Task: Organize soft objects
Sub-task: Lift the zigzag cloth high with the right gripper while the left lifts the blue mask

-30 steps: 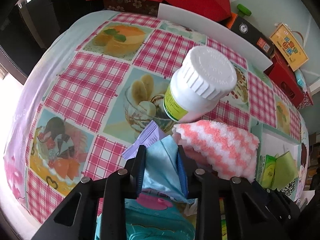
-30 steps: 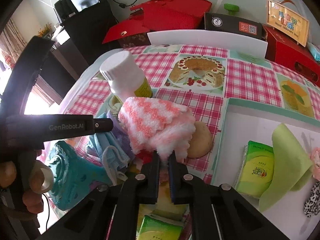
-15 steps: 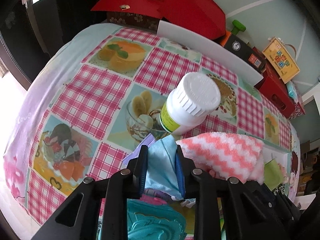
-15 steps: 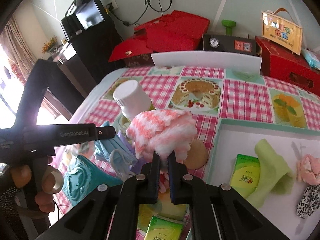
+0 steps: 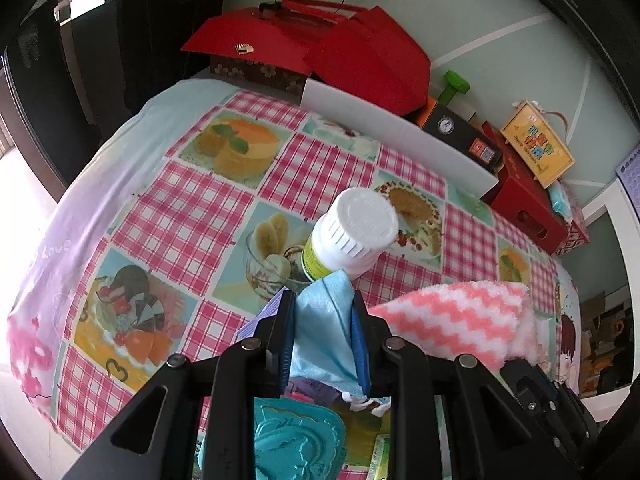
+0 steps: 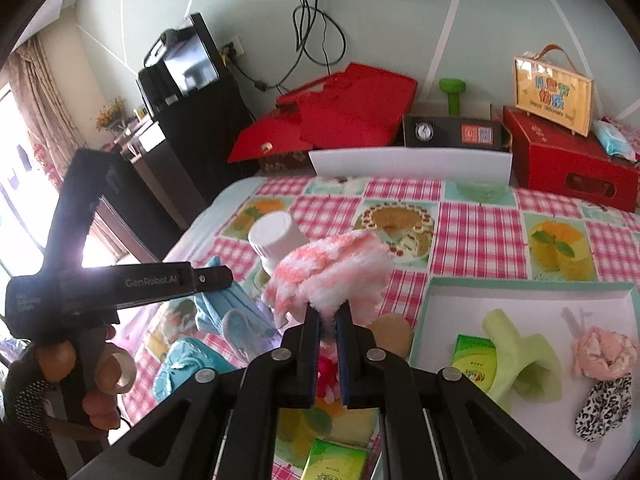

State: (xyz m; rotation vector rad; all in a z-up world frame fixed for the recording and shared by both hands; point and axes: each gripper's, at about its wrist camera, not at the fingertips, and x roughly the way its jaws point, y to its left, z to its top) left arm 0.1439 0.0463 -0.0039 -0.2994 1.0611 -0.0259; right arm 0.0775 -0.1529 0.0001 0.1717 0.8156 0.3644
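My left gripper [image 5: 323, 302] is shut on a light blue face mask [image 5: 324, 332] and holds it above the table. The mask [image 6: 218, 308] hangs from the left gripper [image 6: 224, 276] in the right wrist view. My right gripper [image 6: 328, 314] is shut on a fluffy pink-and-white zigzag cloth [image 6: 332, 276], lifted off the table; the cloth [image 5: 460, 320] also shows in the left wrist view. A white tray [image 6: 532, 300] at the right holds a green cloth [image 6: 520, 352], a green tissue pack [image 6: 476, 360], a pink scrunchie [image 6: 604, 352] and a leopard-print scrunchie [image 6: 604, 408].
A white-capped bottle [image 5: 352, 236] stands on the checkered tablecloth [image 5: 192, 216] just beyond both grippers. A teal item [image 5: 296, 440] lies under the left gripper. A round tan sponge [image 6: 390, 332] and green packs [image 6: 332, 460] lie near the tray. Red boxes [image 6: 568, 164] line the far edge.
Both grippers have risen, lifting the blue mask and the pink-and-white cloth higher above the table. The bottle looks smaller and farther below.
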